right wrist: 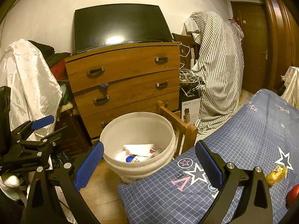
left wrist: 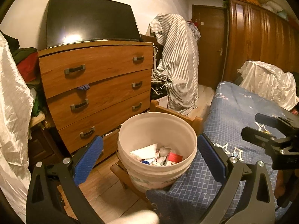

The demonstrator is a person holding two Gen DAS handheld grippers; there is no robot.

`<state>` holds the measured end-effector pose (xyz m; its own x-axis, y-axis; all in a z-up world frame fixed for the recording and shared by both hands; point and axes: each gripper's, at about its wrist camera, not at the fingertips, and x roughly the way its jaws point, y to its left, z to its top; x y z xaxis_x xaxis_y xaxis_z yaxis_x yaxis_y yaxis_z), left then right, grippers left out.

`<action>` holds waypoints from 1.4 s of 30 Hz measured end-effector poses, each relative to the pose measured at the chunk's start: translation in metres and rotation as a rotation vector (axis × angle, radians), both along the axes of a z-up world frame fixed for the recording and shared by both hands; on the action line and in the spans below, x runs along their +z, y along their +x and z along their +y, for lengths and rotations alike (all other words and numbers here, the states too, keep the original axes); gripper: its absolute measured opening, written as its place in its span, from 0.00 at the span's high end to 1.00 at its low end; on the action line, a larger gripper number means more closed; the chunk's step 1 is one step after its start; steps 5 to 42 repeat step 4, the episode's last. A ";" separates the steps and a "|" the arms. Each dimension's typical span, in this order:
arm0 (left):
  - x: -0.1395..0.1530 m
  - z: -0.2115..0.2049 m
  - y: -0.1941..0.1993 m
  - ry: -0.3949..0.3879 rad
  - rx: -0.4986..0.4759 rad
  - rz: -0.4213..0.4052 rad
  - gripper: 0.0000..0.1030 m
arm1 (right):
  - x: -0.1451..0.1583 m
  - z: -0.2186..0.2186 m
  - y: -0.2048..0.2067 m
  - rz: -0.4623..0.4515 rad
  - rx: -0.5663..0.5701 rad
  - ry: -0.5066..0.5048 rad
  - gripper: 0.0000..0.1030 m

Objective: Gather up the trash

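A white bucket (left wrist: 142, 123) (right wrist: 119, 128) stands on the wood floor by the bed corner, holding paper, wrappers and a blue cap. My left gripper (left wrist: 149, 158) is open and empty, its blue pads either side of the bucket. My right gripper (right wrist: 149, 164) is open and empty, just before the bucket and over the bed corner. A crumpled yellow wrapper (right wrist: 276, 171) and a red object (right wrist: 292, 194) lie on the blue checked bedspread (right wrist: 252, 130) to the right. The right gripper shows in the left wrist view (left wrist: 250, 127); the left gripper shows in the right wrist view (right wrist: 50, 127).
A wooden chest of drawers (left wrist: 97, 89) with a TV (left wrist: 89, 20) stands behind the bucket. A small wooden chair (right wrist: 179, 123) sits beside the bucket. A striped sheet (left wrist: 179, 63) drapes over furniture. White satin cloth (left wrist: 11, 100) hangs at left. A wardrobe (left wrist: 261, 43) and door (left wrist: 211, 44) stand at right.
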<state>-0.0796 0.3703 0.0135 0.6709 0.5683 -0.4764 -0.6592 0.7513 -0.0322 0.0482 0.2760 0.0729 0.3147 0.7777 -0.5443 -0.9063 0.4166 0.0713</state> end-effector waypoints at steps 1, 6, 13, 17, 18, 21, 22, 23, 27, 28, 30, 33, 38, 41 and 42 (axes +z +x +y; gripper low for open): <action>0.000 0.001 0.000 -0.002 0.002 0.001 0.06 | 0.000 0.000 0.001 0.001 -0.001 0.000 0.05; -0.001 0.000 0.001 0.001 0.003 0.008 0.06 | 0.000 0.001 0.001 0.002 -0.001 -0.001 0.05; -0.001 0.000 0.001 0.001 0.003 0.008 0.06 | 0.000 0.001 0.001 0.002 -0.001 -0.001 0.05; -0.001 0.000 0.001 0.001 0.003 0.008 0.06 | 0.000 0.001 0.001 0.002 -0.001 -0.001 0.05; -0.001 0.000 0.001 0.001 0.003 0.008 0.06 | 0.000 0.001 0.001 0.002 -0.001 -0.001 0.05; -0.001 0.000 0.001 0.001 0.003 0.008 0.06 | 0.000 0.001 0.001 0.002 -0.001 -0.001 0.05; -0.001 0.000 0.001 0.001 0.003 0.008 0.06 | 0.000 0.001 0.001 0.002 -0.001 -0.001 0.05; -0.001 0.000 0.001 0.001 0.003 0.008 0.06 | 0.000 0.001 0.001 0.002 -0.001 -0.001 0.05; -0.001 0.000 0.001 0.001 0.003 0.008 0.06 | 0.000 0.001 0.001 0.002 -0.001 -0.001 0.05; -0.001 0.000 0.001 0.001 0.003 0.008 0.06 | 0.000 0.001 0.001 0.002 -0.001 -0.001 0.05; -0.001 0.000 0.001 0.001 0.003 0.008 0.06 | 0.000 0.001 0.001 0.002 -0.001 -0.001 0.05; -0.001 0.000 0.001 0.001 0.003 0.008 0.06 | 0.000 0.001 0.001 0.002 -0.001 -0.001 0.05; -0.001 0.000 0.001 0.001 0.003 0.008 0.06 | 0.000 0.001 0.001 0.002 -0.001 -0.001 0.05; -0.001 0.000 0.001 0.001 0.003 0.008 0.06 | 0.000 0.001 0.001 0.002 -0.001 -0.001 0.05; -0.001 0.000 0.001 0.001 0.003 0.008 0.06 | 0.000 0.001 0.001 0.002 -0.001 -0.001 0.05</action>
